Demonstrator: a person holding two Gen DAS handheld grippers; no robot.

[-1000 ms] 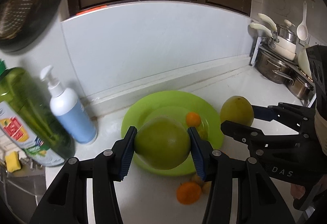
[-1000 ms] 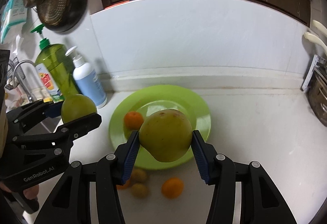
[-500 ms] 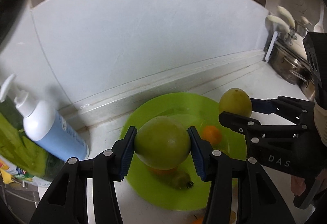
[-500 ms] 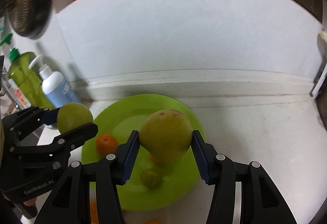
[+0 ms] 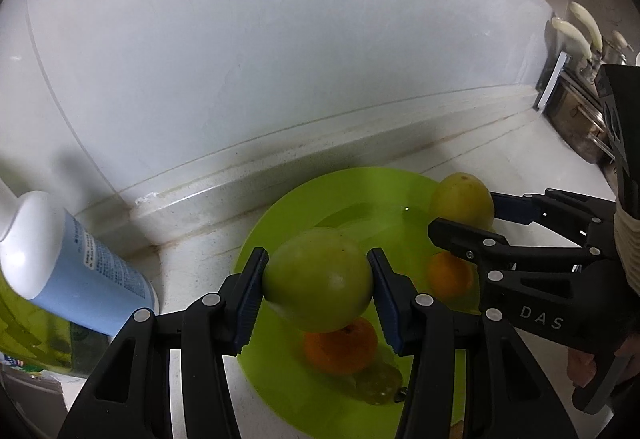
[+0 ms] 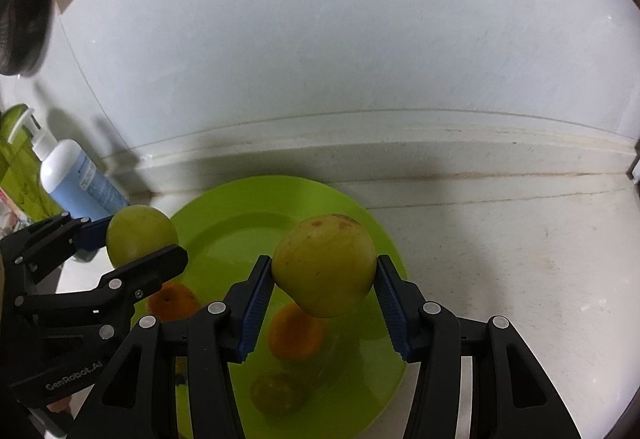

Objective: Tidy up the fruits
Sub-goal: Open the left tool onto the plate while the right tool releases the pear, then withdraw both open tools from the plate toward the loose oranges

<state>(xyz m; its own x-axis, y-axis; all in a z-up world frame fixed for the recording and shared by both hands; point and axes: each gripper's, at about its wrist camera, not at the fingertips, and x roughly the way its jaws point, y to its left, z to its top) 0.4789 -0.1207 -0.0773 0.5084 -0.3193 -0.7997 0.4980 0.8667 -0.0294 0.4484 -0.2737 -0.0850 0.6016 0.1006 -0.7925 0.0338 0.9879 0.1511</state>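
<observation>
My left gripper [image 5: 318,289] is shut on a green pear [image 5: 320,275] and holds it over the near-left part of the lime green plate [image 5: 360,195]. My right gripper [image 6: 324,293] is shut on a yellow-green pear [image 6: 326,263] over the plate [image 6: 260,207]. Each gripper shows in the other view: the right one [image 5: 464,219] with its pear [image 5: 460,199], the left one [image 6: 140,239] with its pear [image 6: 138,233]. On the plate lie two oranges [image 6: 296,333] [image 6: 172,301] and a small greenish fruit [image 6: 276,391].
A white and blue pump bottle [image 5: 68,271] and a green detergent bottle [image 6: 18,167] stand left of the plate by the wall. Pots on a rack [image 5: 580,119] are at the far right. The white backsplash [image 5: 280,59] is close behind the plate.
Both grippers have moved forward and lower over the plate with their pears. The wall looms closer, and the loose fruit on the counter has left the view.
</observation>
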